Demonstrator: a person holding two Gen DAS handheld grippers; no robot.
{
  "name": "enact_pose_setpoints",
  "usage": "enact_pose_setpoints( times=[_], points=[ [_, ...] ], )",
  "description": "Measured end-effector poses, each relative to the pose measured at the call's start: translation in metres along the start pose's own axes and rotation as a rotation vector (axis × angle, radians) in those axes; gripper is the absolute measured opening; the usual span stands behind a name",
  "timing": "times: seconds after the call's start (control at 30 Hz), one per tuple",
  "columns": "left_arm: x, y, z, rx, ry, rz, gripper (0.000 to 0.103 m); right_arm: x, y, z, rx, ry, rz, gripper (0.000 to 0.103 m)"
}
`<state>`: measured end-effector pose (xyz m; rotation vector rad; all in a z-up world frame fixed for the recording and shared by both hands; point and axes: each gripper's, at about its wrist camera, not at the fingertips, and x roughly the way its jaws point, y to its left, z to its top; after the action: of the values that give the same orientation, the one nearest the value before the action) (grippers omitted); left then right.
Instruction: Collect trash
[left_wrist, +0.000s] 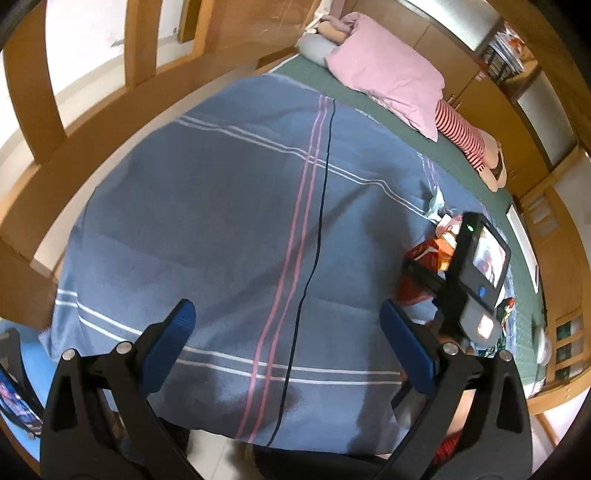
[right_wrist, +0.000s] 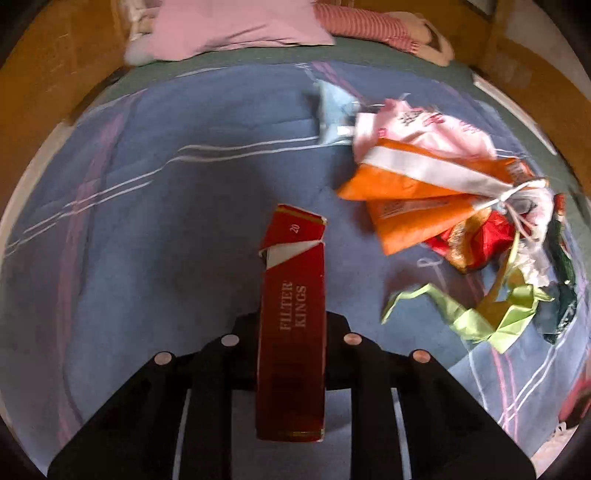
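We note the right gripper (right_wrist: 291, 369) clenched on the red cigarette carton (right_wrist: 293, 314), left gripper (left_wrist: 288, 332) released; the grip appears narrow, so the carton may slip onto the bed (right_wrist: 166, 240).

The right tongs (right_wrist: 291, 354) clamp a red cigarette pack (right_wrist: 291, 314) above the blue blanket (right_wrist: 166, 240), beside crumpled wrappers (right_wrist: 443, 192).

Broad bare stretch of blue striped blanket (left_wrist: 229, 206) on the bed, open to passage ahead of the left gripper (left_wrist: 286, 328). At right, heap of crumpled trash: orange plastic bag (right_wrist: 417, 192), pink printed wrapper (right_wrist: 424, 129), lime-green folded paper (right_wrist: 480, 317). At the far end, pink pillow (left_wrist: 388, 77) and wooden bed frame (left_wrist: 44, 162) bounding the blanket.
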<state>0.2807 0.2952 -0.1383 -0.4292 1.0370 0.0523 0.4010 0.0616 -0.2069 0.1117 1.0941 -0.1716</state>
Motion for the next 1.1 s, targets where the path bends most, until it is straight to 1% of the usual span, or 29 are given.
enact_pose_setpoints(
  times=[0.03, 0.17, 0.2, 0.3, 0.33, 0.37, 0.4, 0.43, 0.47, 0.5, 0.53, 0.57, 0.6, 0.63, 0.7, 0.73, 0.8, 0.83, 0.87, 0.93, 1.0, 1.03, 1.1],
  points=[
    [0.001, 0.003, 0.000, -0.016, 0.004, 0.001, 0.099, -0.004, -0.003, -0.002, 0.009, 0.013, 0.032, 0.021],
    [0.001, 0.015, 0.001, -0.079, 0.009, 0.006, 0.099, -0.027, -0.017, -0.011, 0.096, 0.057, 0.210, 0.022],
    [0.001, 0.017, 0.002, -0.088, 0.009, 0.010, 0.099, -0.034, -0.017, -0.016, 0.099, 0.072, 0.251, 0.022],
    [0.000, 0.022, 0.003, -0.106, 0.014, 0.012, 0.099, -0.047, -0.010, -0.035, 0.032, 0.112, 0.298, 0.022],
    [-0.001, 0.024, 0.004, -0.115, 0.012, 0.009, 0.099, -0.048, -0.007, -0.044, 0.018, 0.146, 0.337, 0.022],
    [-0.004, 0.027, 0.004, -0.127, 0.005, 0.008, 0.099, -0.046, -0.007, -0.052, 0.016, 0.199, 0.407, 0.022],
    [-0.005, 0.028, 0.004, -0.134, -0.002, 0.010, 0.099, -0.043, -0.007, -0.056, 0.015, 0.240, 0.457, 0.022],
    [-0.006, 0.028, 0.004, -0.136, -0.004, 0.012, 0.099, -0.043, -0.007, -0.059, 0.013, 0.275, 0.503, 0.026],
    [-0.006, 0.028, 0.004, -0.137, -0.005, 0.015, 0.099, -0.048, -0.007, -0.057, 0.006, 0.263, 0.509, 0.038],
    [-0.005, 0.029, 0.004, -0.139, -0.003, 0.017, 0.099, -0.057, -0.008, -0.054, -0.015, 0.213, 0.494, 0.050],
    [-0.004, 0.030, 0.004, -0.140, 0.001, 0.017, 0.099, -0.068, -0.010, -0.049, -0.037, 0.142, 0.447, 0.073],
    [-0.003, 0.031, 0.004, -0.144, 0.008, 0.017, 0.099, -0.077, -0.012, -0.048, -0.045, 0.088, 0.410, 0.080],
    [-0.002, 0.032, 0.005, -0.148, 0.014, 0.016, 0.099, -0.089, -0.018, -0.044, -0.047, 0.003, 0.348, 0.080],
    [-0.002, 0.035, 0.005, -0.155, 0.017, 0.016, 0.099, -0.094, -0.021, -0.041, -0.042, -0.042, 0.309, 0.080],
    [-0.004, 0.043, 0.006, -0.195, 0.015, 0.013, 0.099, -0.107, -0.041, -0.033, 0.009, -0.167, 0.152, 0.084],
    [-0.005, 0.047, 0.006, -0.214, 0.010, 0.012, 0.099, -0.108, -0.050, -0.030, 0.039, -0.209, 0.074, 0.085],
    [-0.008, 0.053, 0.006, -0.255, -0.001, 0.013, 0.099, -0.102, -0.067, -0.025, 0.082, -0.228, -0.033, 0.085],
    [-0.008, 0.055, 0.006, -0.266, -0.002, 0.014, 0.099, -0.094, -0.082, -0.020, 0.124, -0.209, -0.086, 0.085],
    [-0.006, 0.055, 0.005, -0.270, 0.005, 0.015, 0.099, -0.086, -0.091, -0.016, 0.147, -0.189, -0.093, 0.085],
    [-0.003, 0.053, 0.005, -0.268, 0.023, 0.005, 0.099, -0.069, -0.109, -0.014, 0.211, -0.120, -0.081, 0.085],
    [0.003, 0.049, 0.003, -0.268, 0.047, -0.011, 0.099, -0.056, -0.113, -0.010, 0.236, -0.084, -0.070, 0.085],
    [0.005, 0.048, 0.002, -0.267, 0.056, -0.016, 0.099, -0.046, -0.107, -0.009, 0.243, -0.079, -0.073, 0.085],
    [0.012, 0.043, -0.001, -0.258, 0.087, -0.031, 0.099, -0.042, -0.114, -0.003, 0.256, -0.102, -0.107, 0.085]
  ],
)
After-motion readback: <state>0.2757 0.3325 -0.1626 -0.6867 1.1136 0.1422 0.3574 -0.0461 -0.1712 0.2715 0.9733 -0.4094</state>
